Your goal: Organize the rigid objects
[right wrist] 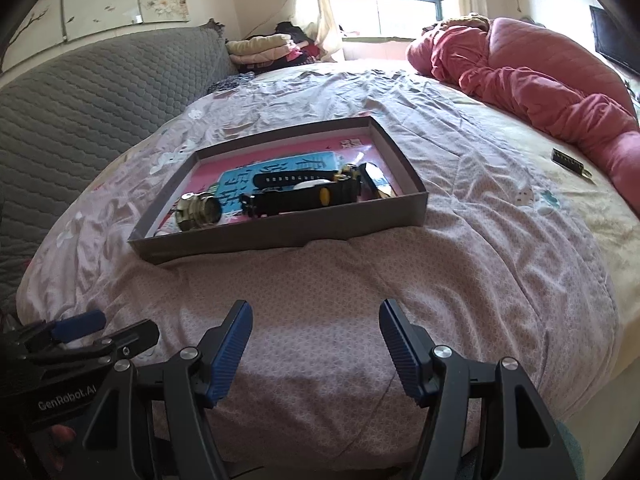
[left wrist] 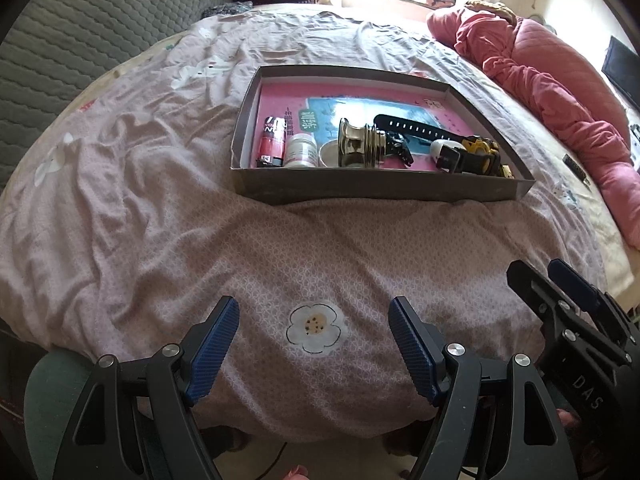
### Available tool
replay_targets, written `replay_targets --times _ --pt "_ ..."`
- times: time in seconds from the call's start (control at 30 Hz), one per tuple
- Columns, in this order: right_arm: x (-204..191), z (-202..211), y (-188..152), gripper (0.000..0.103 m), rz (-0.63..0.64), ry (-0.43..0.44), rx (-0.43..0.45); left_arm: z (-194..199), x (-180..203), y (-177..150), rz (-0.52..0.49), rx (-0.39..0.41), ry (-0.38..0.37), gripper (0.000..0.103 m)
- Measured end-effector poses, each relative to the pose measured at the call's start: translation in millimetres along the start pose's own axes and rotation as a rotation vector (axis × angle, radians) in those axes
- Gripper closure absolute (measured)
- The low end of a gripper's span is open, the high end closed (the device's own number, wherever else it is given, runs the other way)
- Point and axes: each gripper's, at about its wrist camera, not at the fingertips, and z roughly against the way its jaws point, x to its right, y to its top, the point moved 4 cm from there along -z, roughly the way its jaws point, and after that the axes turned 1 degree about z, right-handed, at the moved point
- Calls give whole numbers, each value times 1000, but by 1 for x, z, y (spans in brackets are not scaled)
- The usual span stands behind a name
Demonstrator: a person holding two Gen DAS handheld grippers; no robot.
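A shallow grey box [left wrist: 380, 191] [right wrist: 280, 236] with a pink floor lies on the bed. In it are a red tube [left wrist: 273, 142], a white jar [left wrist: 301, 151], a metal drain fitting [left wrist: 360, 144] [right wrist: 199, 211], a black watch strap [left wrist: 416, 128] [right wrist: 296, 178] and a yellow-and-black toy [left wrist: 482, 154] [right wrist: 332, 194]. My left gripper [left wrist: 314, 344] is open and empty above the sheet, well short of the box. My right gripper [right wrist: 316, 344] is open and empty too, beside the left one. A small dark object [right wrist: 567, 160] [left wrist: 576, 168] lies loose on the sheet at the right.
The bed is covered by a wrinkled pink sheet [left wrist: 160, 200] with flower prints. A rolled pink quilt [right wrist: 540, 92] lies along the right side. A grey quilted headboard [right wrist: 80, 104] is at the left. Folded clothes [right wrist: 264, 50] are stacked at the far end by the window.
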Motion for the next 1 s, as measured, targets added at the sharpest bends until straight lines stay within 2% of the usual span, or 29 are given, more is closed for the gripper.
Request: replay_targets --times 0.37,1.0 --pt "-6 -4 -2 38 40 -34 -2 -9 -3 0 6 -10 15 25" --pt "-8 -6 -4 38 48 -24 -12 -4 -4 2 16 14 23 25"
